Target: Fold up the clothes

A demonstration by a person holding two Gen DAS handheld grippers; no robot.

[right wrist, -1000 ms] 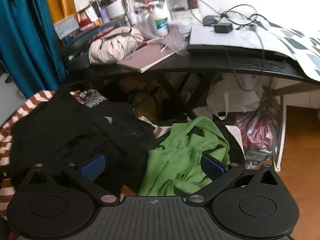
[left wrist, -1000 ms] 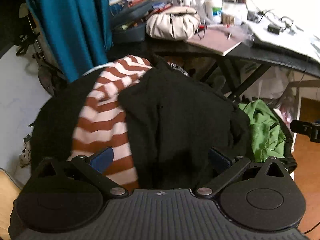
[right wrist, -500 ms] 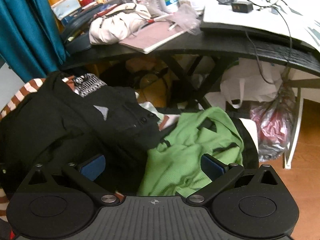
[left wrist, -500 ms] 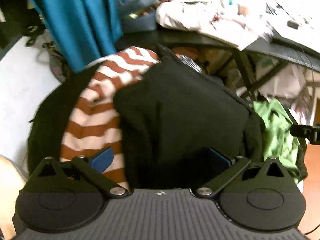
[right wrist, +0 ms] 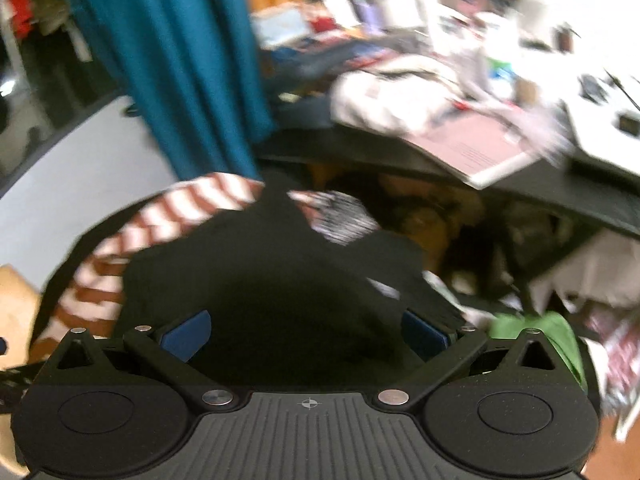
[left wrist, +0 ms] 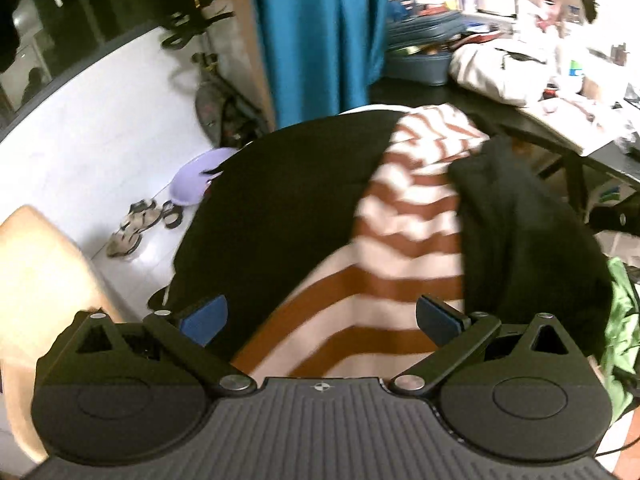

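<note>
A striped top (left wrist: 404, 248) lies in a heap of clothes, a black garment (left wrist: 532, 232) against its right edge and a green one (left wrist: 620, 320) beyond that. The left gripper (left wrist: 320, 318) hangs over the stripes, jaws wide; the right gripper (right wrist: 306, 334) gapes above the black garment, below a cluttered desk (right wrist: 540, 184).

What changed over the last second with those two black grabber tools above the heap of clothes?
Both swung to the left. The left gripper went from over the black garment to over the striped garment; the right gripper went from the black and green garment boundary to over the black alone. Neither took hold of anything. Both stayed open, and the heap looks unmoved.
</note>
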